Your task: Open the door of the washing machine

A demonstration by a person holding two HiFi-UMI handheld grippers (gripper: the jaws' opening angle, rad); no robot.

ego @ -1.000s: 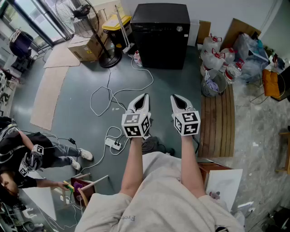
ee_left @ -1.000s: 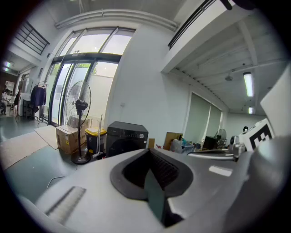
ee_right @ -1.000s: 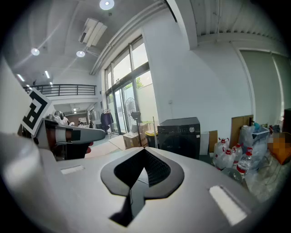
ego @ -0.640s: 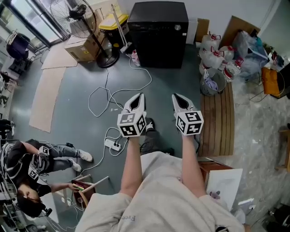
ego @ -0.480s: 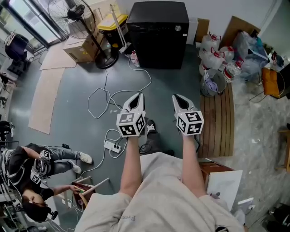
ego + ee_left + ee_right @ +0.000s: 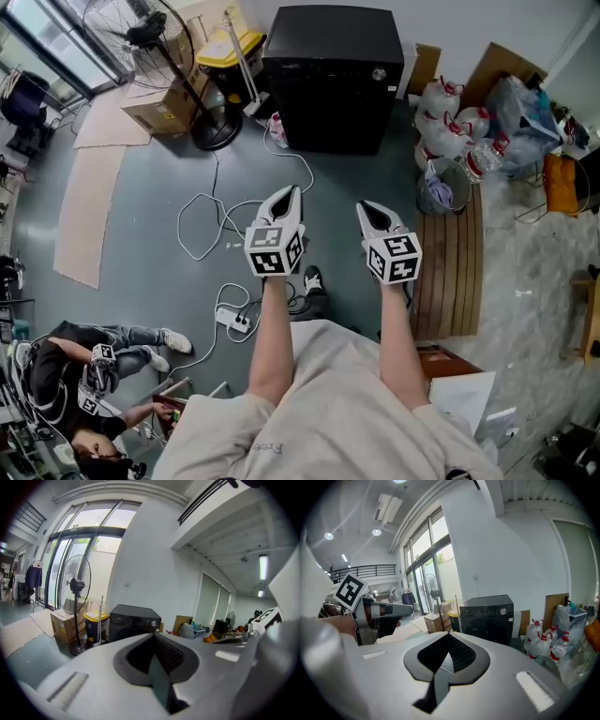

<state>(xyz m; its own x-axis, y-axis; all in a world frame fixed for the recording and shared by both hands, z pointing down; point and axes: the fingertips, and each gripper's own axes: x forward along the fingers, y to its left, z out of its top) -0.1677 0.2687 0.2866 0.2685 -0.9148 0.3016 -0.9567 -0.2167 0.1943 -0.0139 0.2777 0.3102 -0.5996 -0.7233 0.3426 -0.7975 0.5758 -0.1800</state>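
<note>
A black washing machine [image 6: 330, 73] stands against the far wall, its door closed; it also shows in the left gripper view as the black washing machine [image 6: 133, 622] and in the right gripper view as the black washing machine [image 6: 487, 617]. My left gripper [image 6: 294, 192] and right gripper [image 6: 362, 205] are held out side by side over the grey floor, well short of the machine. Both have their jaws shut with nothing between them. In the right gripper view the left gripper [image 6: 407, 609] shows at the left.
White cables [image 6: 211, 220] and a power strip [image 6: 233, 320] lie on the floor ahead. A standing fan [image 6: 155, 42], a cardboard box [image 6: 150, 111] and a yellow bin [image 6: 230, 52] stand left of the machine. Bottles and bags [image 6: 459, 122] and a wooden pallet [image 6: 450, 253] are at the right. A person [image 6: 84, 375] crouches at lower left.
The machine has come closer and larger in the head view as I walked toward it. Both grippers stayed shut and side by side.
</note>
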